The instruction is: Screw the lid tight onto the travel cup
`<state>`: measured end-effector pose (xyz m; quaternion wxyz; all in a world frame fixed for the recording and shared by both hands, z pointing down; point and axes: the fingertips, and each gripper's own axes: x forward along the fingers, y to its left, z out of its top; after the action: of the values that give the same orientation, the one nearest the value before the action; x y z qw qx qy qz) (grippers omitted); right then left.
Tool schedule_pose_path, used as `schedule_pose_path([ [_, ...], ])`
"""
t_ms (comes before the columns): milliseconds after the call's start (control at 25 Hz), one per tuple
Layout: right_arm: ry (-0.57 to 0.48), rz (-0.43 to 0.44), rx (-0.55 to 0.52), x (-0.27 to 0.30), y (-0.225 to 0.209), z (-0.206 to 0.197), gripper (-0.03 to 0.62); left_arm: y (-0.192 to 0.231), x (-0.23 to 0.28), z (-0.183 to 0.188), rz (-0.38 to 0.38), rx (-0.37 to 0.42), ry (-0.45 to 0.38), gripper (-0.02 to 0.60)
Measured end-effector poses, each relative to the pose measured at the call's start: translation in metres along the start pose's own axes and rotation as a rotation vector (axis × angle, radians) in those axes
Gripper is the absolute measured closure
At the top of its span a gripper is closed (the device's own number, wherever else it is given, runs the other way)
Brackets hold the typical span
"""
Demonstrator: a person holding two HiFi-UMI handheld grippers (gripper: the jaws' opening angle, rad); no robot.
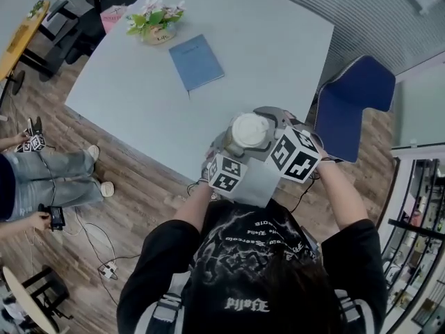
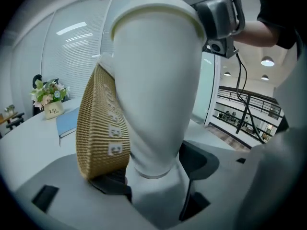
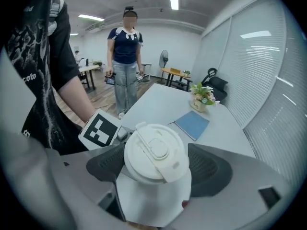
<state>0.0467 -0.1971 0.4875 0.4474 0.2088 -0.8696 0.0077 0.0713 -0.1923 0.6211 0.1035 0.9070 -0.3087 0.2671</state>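
The white travel cup (image 2: 158, 90) is held up in front of me, over the near edge of the table, with a tan woven strap (image 2: 100, 123) hanging at its side. My left gripper (image 2: 156, 176) is shut on the cup's narrow lower end. The white flip-top lid (image 3: 154, 151) sits on the cup's mouth, and my right gripper (image 3: 156, 164) is shut on it from above, its black pads (image 3: 108, 163) against the rim on both sides. In the head view the lid (image 1: 249, 131) shows between the two marker cubes, and the cup's body is hidden below them.
A white table (image 1: 264, 61) carries a blue notebook (image 1: 196, 62) and a small flower pot (image 1: 156, 24) at its far side. A blue chair (image 1: 351, 106) stands at the right. A person (image 3: 125, 66) stands beyond the table's left corner, and cables lie on the wooden floor.
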Motion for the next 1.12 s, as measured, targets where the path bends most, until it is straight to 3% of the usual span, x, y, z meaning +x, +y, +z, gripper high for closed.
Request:
schedule_pose_path([
  [560,-0.04,-0.199,0.318,-0.003,-0.004,-0.003,0.175,-0.001,0.001,-0.003,0.107,0.048,0.003,0.227],
  [720,-0.073,-0.122,0.455,0.003,-0.003,-0.01,0.18,0.001,0.003,-0.003,0.091,0.043,0.002,0.227],
  [960,-0.075,-0.049,0.384,-0.002,-0.005,-0.011,0.186,-0.001,0.004,-0.003,0.03,0.049,0.013,0.227],
  [1040,-0.073,-0.03,0.332,-0.008,-0.011,-0.008,0.148,0.0,0.004,-0.002,0.009,0.063,0.019,0.227],
  [1120,-0.066,0.01,0.242,-0.012,-0.012,-0.002,0.151,0.0,0.004,-0.002,-0.005,0.068,0.021,0.227],
])
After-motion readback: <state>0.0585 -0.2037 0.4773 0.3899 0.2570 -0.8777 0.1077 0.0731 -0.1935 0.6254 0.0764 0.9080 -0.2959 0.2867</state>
